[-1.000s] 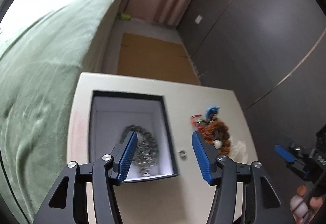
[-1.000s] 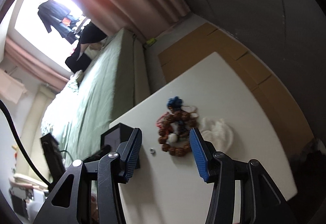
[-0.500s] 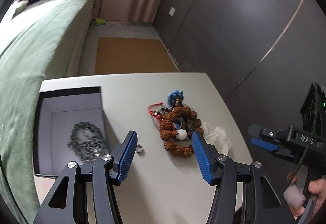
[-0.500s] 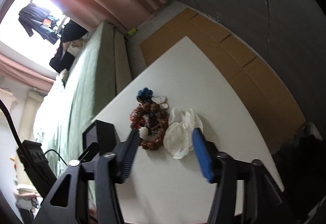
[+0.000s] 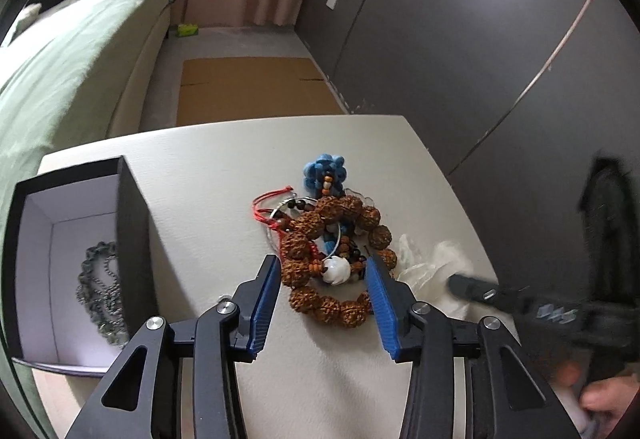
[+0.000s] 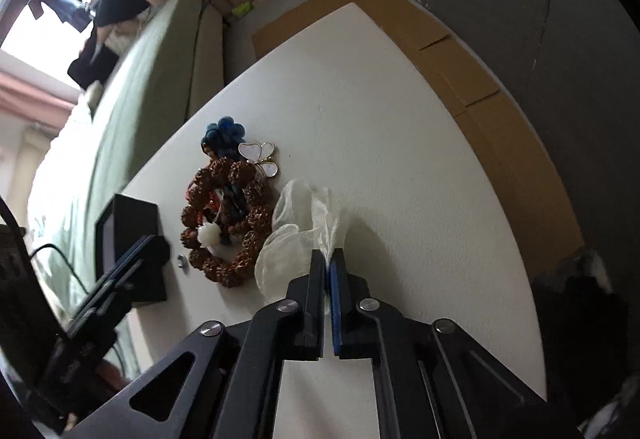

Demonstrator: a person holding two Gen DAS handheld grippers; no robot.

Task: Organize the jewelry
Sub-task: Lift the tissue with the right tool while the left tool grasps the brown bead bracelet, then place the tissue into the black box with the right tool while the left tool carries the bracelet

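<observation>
two grippers: i'm pinching the sheer organza pouch (image 6: 298, 235), limp and light, at its gathered neck with the right gripper (image 6: 328, 259); the left gripper (image 5: 322, 281), spread, is straddling the knobbly brown bead bracelet (image 5: 332, 259) mid-table.

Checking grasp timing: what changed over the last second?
The right hand-held gripper went from open to shut on the sheer white pouch. The left hand-held gripper swung from over the black box to straddle the brown bead bracelet, still open. Jewelry pile and silver chain unmoved.
</observation>
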